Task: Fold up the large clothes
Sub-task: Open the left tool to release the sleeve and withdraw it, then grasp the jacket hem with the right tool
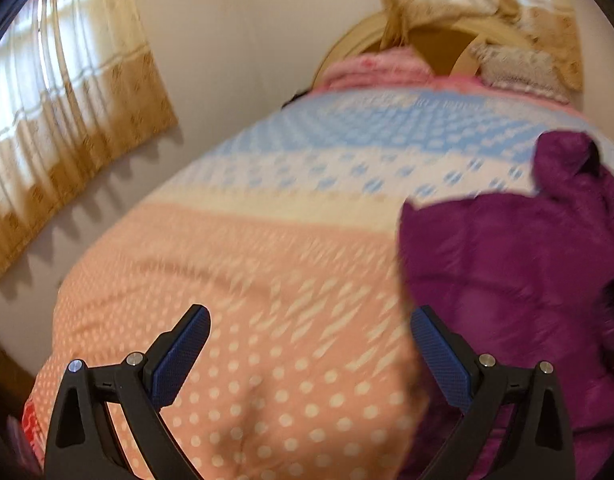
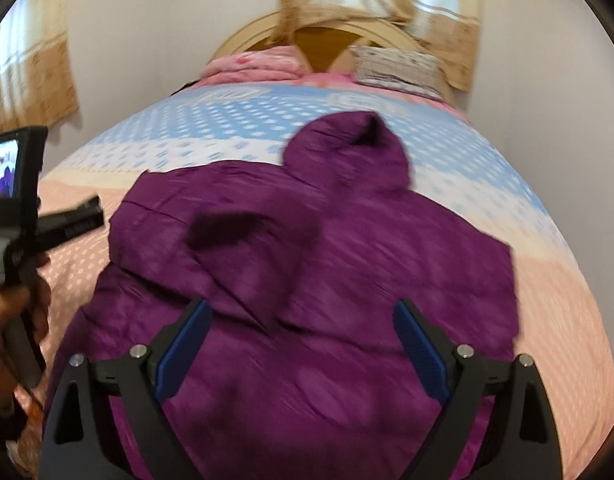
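Left wrist view: left gripper [image 1: 310,322] jaws spread wide, empty, over the dotted bedspread [image 1: 235,264]; purple hooded jacket [image 1: 515,272] lies to its right, not touched. Right wrist view: right gripper [image 2: 303,316] jaws also wide apart, holding nothing, above the jacket's lower body; hood [image 2: 347,152] points toward the headboard [image 2: 243,36]. Jacket spread on the bed, presumably for folding.
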`<action>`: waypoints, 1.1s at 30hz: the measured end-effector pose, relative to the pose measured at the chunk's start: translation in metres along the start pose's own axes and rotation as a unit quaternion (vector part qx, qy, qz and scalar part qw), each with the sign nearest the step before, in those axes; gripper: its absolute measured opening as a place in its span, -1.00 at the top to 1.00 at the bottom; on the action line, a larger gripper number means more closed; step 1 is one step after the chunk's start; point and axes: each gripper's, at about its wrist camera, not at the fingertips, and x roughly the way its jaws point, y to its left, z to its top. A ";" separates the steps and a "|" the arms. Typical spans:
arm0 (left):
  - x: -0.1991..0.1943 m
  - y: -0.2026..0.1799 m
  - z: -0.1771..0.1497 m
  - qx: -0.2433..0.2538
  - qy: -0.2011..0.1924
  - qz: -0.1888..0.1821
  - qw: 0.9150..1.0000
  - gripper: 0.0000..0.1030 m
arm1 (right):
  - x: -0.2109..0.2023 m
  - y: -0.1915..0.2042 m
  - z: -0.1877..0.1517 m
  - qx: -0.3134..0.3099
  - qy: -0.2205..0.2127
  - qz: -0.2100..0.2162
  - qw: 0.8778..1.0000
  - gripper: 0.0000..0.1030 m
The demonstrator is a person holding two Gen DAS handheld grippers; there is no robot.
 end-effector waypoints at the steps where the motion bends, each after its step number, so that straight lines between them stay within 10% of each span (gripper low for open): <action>1: 0.004 -0.001 -0.004 0.000 0.005 -0.001 1.000 -0.95 | 0.009 0.007 0.004 -0.002 0.002 0.000 1.000 -0.83; 8: 0.013 -0.013 -0.010 0.007 0.012 -0.025 1.000 -0.95 | 0.066 0.031 0.020 -0.013 0.021 -0.060 0.998 -0.83; 19: 0.011 -0.026 -0.006 0.027 0.003 -0.026 0.999 -0.95 | 0.039 -0.122 -0.002 0.131 0.029 -0.169 0.976 -0.82; 33: -0.005 -0.025 0.009 0.031 -0.013 -0.017 0.999 -0.95 | 0.024 -0.066 0.023 0.077 -0.018 -0.114 0.990 -0.86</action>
